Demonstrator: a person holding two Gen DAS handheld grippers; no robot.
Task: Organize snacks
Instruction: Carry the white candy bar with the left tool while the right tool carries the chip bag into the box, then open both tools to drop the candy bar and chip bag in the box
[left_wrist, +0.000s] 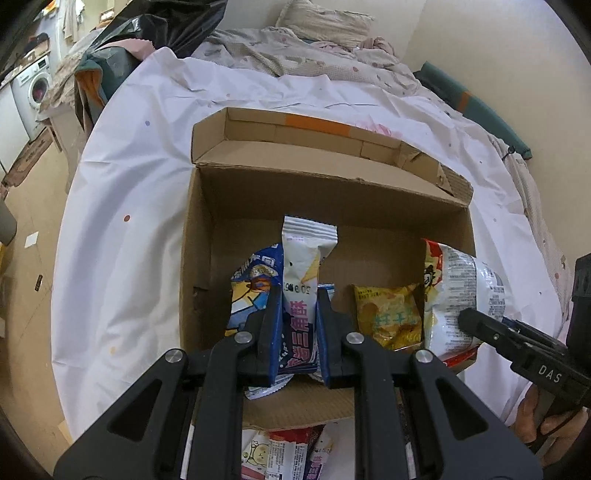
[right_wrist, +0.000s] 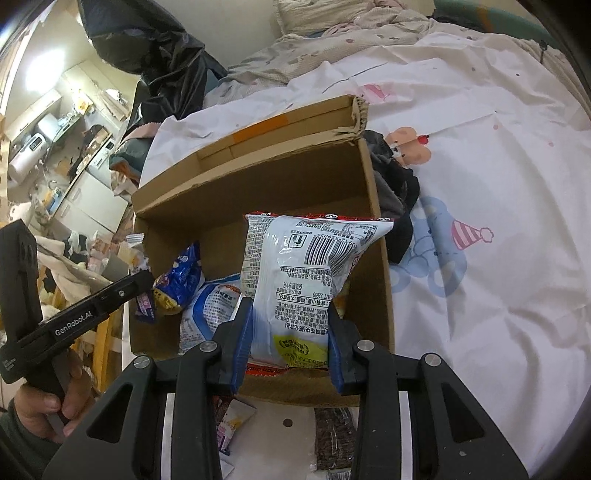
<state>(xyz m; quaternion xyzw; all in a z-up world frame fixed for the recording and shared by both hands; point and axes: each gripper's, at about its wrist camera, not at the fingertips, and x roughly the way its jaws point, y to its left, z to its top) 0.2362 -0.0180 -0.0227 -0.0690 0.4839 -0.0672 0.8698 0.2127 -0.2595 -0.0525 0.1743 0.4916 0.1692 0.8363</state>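
Observation:
An open cardboard box (left_wrist: 258, 192) (right_wrist: 288, 177) sits on a white bedsheet. My left gripper (left_wrist: 298, 314) is shut on a slim white and purple snack packet (left_wrist: 304, 266), held upright over the box's near left part. My right gripper (right_wrist: 290, 332) is shut on a large white snack bag with a barcode (right_wrist: 306, 258), held over the box's right side; that bag also shows in the left wrist view (left_wrist: 458, 291). Inside the box lie a blue snack bag (left_wrist: 251, 291) (right_wrist: 207, 306) and a yellow snack bag (left_wrist: 388, 314).
More snack packets lie on the sheet in front of the box (left_wrist: 284, 450) (right_wrist: 332, 439). A dark cloth (right_wrist: 395, 195) lies against the box's right wall. A black plastic bag (right_wrist: 155, 48) and rumpled bedding (left_wrist: 295, 48) are behind. The bed's left edge drops to the floor (left_wrist: 33, 236).

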